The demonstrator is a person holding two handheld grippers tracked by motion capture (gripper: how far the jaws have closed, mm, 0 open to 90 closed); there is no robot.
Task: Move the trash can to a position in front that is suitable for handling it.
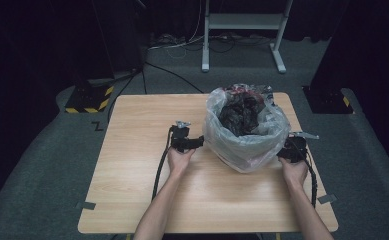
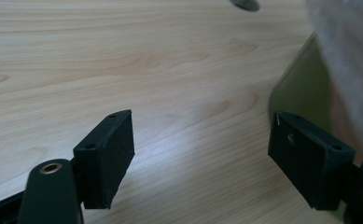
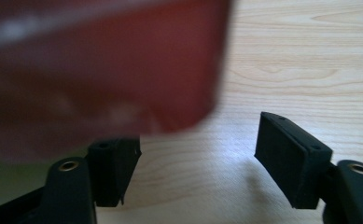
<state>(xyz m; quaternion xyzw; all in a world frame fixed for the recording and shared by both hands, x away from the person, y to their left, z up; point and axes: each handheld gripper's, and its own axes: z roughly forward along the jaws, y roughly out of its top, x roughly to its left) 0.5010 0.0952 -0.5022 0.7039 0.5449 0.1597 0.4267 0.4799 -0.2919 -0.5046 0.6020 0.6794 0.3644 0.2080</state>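
A clear plastic bag (image 1: 244,131) stuffed with dark and red items stands on the wooden table (image 1: 132,165), toward its back right. My left gripper (image 1: 194,142) lies against the bag's left side, open, its jaws wide with bare wood between them (image 2: 200,154); the bag's pale film (image 2: 347,60) sits by the right jaw. My right gripper (image 1: 288,151) rests at the bag's right side, also open (image 3: 195,161). A blurred red mass (image 3: 100,70) of the bag's contents looms over its left jaw.
A white metal stand (image 1: 242,30) and loose cables lie on the grey floor beyond the table. A black base with yellow hazard stripes (image 1: 89,97) sits at the back left. Small tape pieces (image 1: 328,198) mark the table's front corners.
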